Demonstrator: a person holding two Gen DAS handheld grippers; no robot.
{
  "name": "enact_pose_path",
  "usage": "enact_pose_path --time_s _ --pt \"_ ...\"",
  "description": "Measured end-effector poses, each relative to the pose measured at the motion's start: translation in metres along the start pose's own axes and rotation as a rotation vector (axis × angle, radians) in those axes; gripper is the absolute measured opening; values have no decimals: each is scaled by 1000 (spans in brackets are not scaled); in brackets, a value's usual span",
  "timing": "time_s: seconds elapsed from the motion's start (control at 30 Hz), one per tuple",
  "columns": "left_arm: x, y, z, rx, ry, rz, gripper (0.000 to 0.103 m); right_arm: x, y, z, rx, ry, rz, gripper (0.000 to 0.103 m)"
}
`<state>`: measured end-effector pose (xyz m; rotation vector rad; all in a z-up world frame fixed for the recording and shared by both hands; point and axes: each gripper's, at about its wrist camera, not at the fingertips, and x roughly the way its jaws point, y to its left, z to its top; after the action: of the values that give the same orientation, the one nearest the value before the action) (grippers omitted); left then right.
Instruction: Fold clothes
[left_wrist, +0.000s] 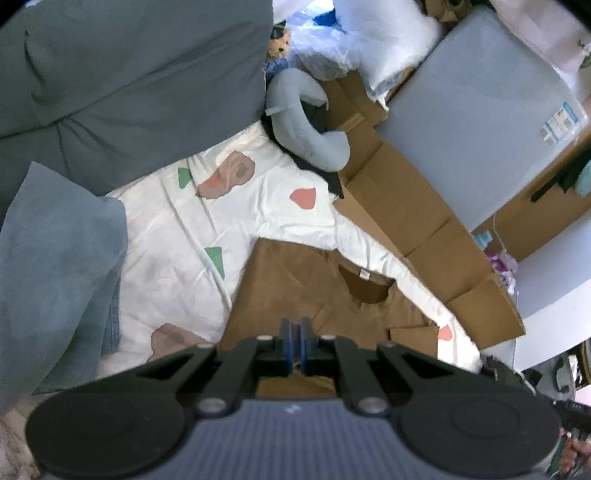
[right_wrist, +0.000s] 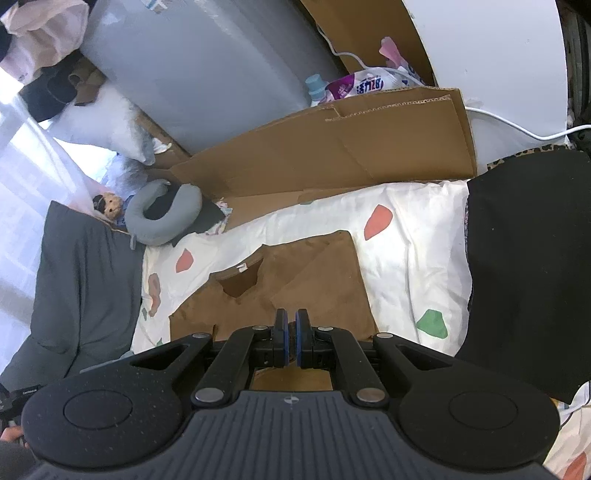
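Note:
A brown T-shirt (left_wrist: 288, 280) lies flat on a white bedsheet (left_wrist: 177, 236) printed with coloured shapes. Its neck opening (left_wrist: 365, 284) points away from me and both sleeves are folded inward. My left gripper (left_wrist: 295, 325) is shut at the shirt's near edge, with brown cloth running under and between its fingers. In the right wrist view the same shirt (right_wrist: 317, 266) shows its collar (right_wrist: 240, 284) to the left. My right gripper (right_wrist: 291, 317) is shut too, and a bit of brown fabric is pinched between its blue pads. The near hem is hidden under both tools.
A black garment (right_wrist: 528, 258) lies on the sheet to the right. Flattened cardboard (right_wrist: 332, 147) lines the bed's far side. A grey neck pillow (left_wrist: 306, 133) and a dark grey pillow (left_wrist: 129, 74) sit at the head end, and a blue towel (left_wrist: 55, 258) lies on the left.

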<state>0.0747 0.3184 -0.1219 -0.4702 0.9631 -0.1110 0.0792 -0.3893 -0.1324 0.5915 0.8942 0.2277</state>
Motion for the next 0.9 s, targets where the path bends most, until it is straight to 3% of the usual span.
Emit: enact_pose_path --time_s 0.47,0.9 --pt "69 -2 19 25 45 56 3 57 -26 14 16 51 -9 1" --pt "165 14 46 62 78 70 3 151 -25 48 -24 84 -36 1"
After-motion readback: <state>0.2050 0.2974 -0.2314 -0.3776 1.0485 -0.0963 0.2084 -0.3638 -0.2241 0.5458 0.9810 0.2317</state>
